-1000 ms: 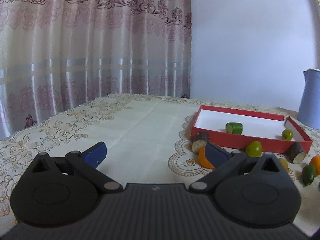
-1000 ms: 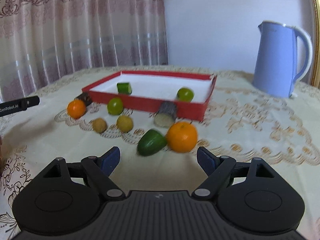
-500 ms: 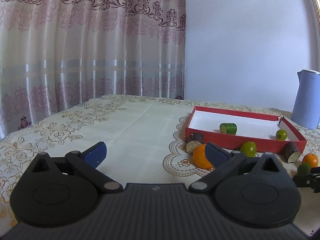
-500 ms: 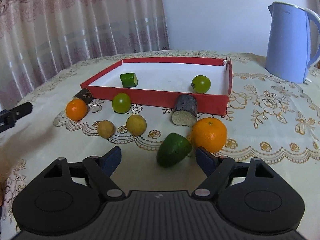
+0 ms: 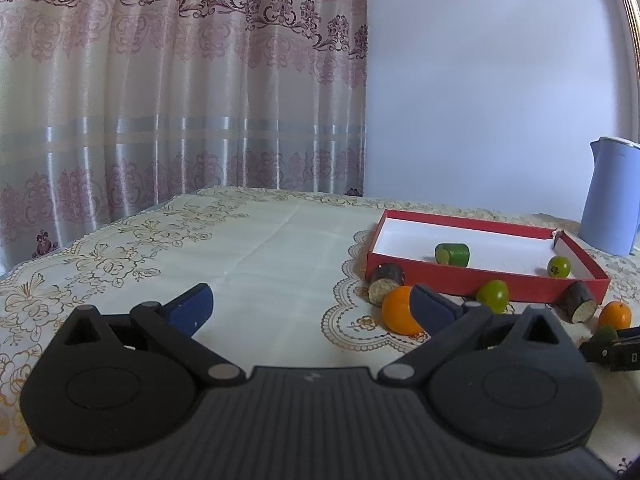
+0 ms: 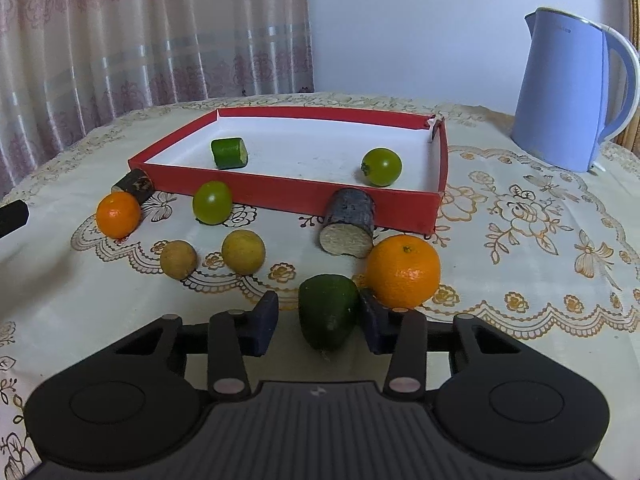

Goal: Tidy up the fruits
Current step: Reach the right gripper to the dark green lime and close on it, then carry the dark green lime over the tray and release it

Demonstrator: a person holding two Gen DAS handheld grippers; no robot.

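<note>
A red tray (image 6: 438, 168) holds a green cucumber piece (image 6: 229, 153) and a green round fruit (image 6: 382, 166). In front of it lie an orange (image 6: 403, 271), a small orange (image 6: 118, 214), a green fruit (image 6: 212, 202), two yellowish fruits (image 6: 243, 251), two dark stubs (image 6: 349, 223) and a dark green fruit (image 6: 328, 310). My right gripper (image 6: 318, 322) is partly closed, its pads on either side of the dark green fruit; the right pad is at it, the left one apart. My left gripper (image 5: 310, 306) is open and empty, left of the tray (image 5: 472, 286).
A blue kettle (image 6: 568, 96) stands at the back right of the tray. The table wears a cream embroidered cloth (image 5: 260, 248). A patterned curtain (image 5: 180, 92) hangs behind the table's far left edge. The left gripper's tip (image 6: 12, 218) shows at the right view's left edge.
My right gripper has moved forward and down to the dark green fruit and its jaws have narrowed around it. The left gripper has shifted slightly and stays open.
</note>
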